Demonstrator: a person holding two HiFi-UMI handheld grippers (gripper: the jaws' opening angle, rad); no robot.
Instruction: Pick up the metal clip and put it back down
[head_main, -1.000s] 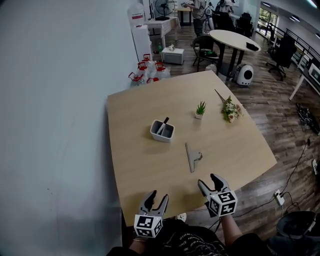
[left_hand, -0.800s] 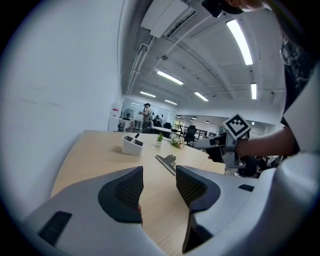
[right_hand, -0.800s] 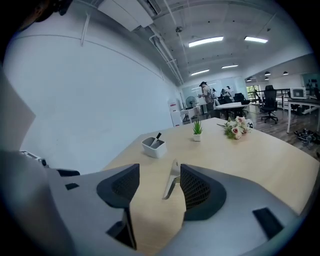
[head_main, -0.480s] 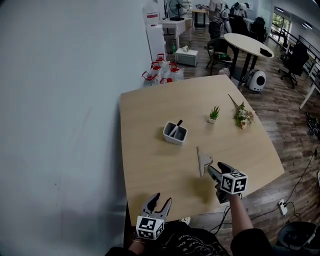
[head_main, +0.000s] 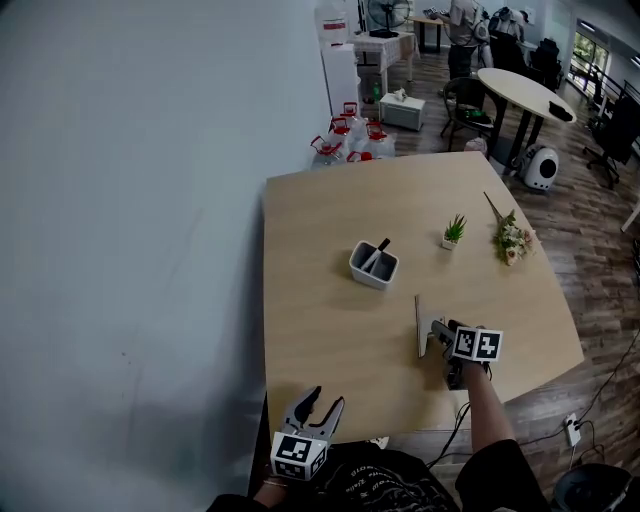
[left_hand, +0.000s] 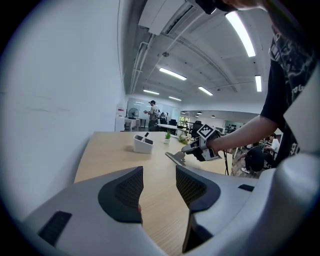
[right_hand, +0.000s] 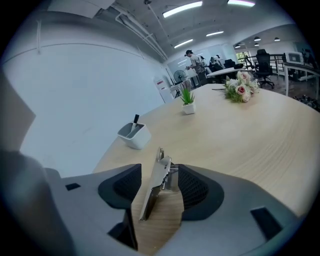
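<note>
Pickup step, right at the grasp: our right gripper (head_main: 441, 333) sits low over the near-right part of the desk (head_main: 330, 330), w/ the metal clip (right_hand: 159, 175) between its jaws. The jaws have just been closing but stand fairly wide. The clip's bent handle is by the right pad, and we see a gap on the left side, so we judge there's no firm grip. The clip looks to be resting on the desk.

Next move, as we judge it: close fully on the clip and keep it square so it can't twist out. Then lift a little and set it back down.

Our left gripper (left_hand: 157, 187) hangs at the near edge, jaws apart, nothing between them.

Containers:
- **White holder** (head_main: 374, 266): mid-desk, apart from the clip, w/ a dark pen-like stick (head_main: 379, 250) leaning in it. We can't tell which compartment.
- **Small white pot** (head_main: 454, 240): farther back, holds a green plant.
</note>
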